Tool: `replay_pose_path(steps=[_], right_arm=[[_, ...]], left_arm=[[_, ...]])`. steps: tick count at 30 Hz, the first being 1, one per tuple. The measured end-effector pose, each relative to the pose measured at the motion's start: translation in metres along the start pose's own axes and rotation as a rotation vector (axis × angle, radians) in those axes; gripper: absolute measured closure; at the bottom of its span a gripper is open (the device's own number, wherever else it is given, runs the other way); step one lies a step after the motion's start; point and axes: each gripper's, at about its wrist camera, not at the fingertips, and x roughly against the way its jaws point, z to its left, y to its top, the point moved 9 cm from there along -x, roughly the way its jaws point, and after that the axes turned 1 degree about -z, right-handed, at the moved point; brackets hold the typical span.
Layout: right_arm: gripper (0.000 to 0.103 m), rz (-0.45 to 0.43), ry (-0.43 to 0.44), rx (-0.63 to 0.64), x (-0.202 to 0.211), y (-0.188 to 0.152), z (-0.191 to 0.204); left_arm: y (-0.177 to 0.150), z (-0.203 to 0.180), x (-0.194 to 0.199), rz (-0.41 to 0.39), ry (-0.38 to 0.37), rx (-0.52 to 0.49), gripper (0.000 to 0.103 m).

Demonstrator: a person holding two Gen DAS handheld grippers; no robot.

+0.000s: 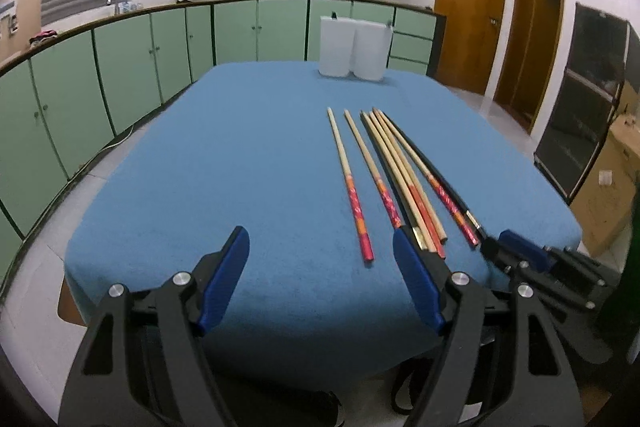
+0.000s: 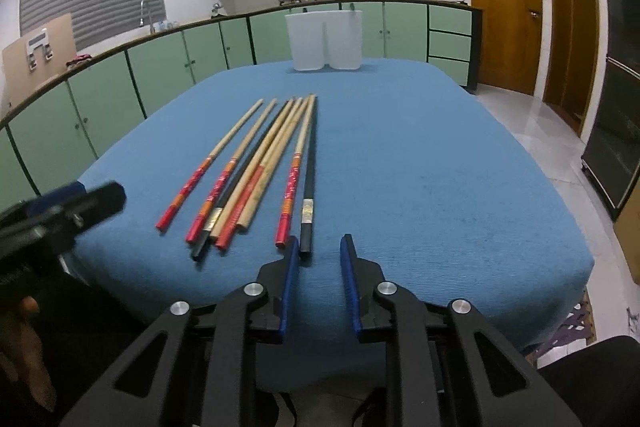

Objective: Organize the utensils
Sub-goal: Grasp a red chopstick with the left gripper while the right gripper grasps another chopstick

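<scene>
On the blue cloth [image 2: 420, 167] ahead of me lie the chopsticks [image 2: 256, 167], a loose fan of eight or so sticks. Most are pale bamboo with red patterned handles; two are black [image 2: 309, 187]. All of them run lengthwise away from me: thick handle ends near my edge of the table, thin tips toward the far end, where a white two-part holder [image 2: 326, 41] stands upright. The sticks lie flat, roughly side by side, closing together at the tips and spreading at the handles. The middle ones touch or overlap each other.

From the right wrist view, my right gripper [image 2: 320, 245] hovers at the near table edge with its jaws apart by a narrow gap and nothing between them. The handle end of the rightmost black stick sits just ahead of its left fingertip [image 2: 293, 247], close beside it; I cannot tell whether they touch. The rest of the fan lies to the left of this gripper.

From the left wrist view, my left gripper [image 1: 320, 243] stands wide apart and empty. The leftmost red-handled stick [image 1: 352, 187] ends between its fingertips, slightly ahead of them. The clustered sticks end right at its right fingertip [image 1: 402, 243], which hides part of them.
</scene>
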Motion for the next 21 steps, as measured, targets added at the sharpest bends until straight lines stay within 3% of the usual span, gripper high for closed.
replay_pose_path(steps=[4, 12, 19, 21], right_arm=[[0.083, 0.000, 0.006, 0.005, 0.000, -0.001, 0.001], [0.083, -0.003, 0.012, 0.013, 0.000, 0.000, 0.002], [0.083, -0.006, 0.011, 0.023, -0.002, 0.000, 0.002], [0.084, -0.008, 0.010, 0.030, -0.002, 0.000, 0.002]], left_arm=[[-0.006, -0.005, -0.012, 0.033, 0.004, -0.016, 0.034], [-0.016, -0.014, -0.031, 0.091, -0.004, -0.036, 0.051], [-0.015, -0.014, -0.034, 0.083, -0.003, -0.029, 0.060], [-0.015, -0.016, -0.035, 0.081, -0.007, -0.029, 0.069]])
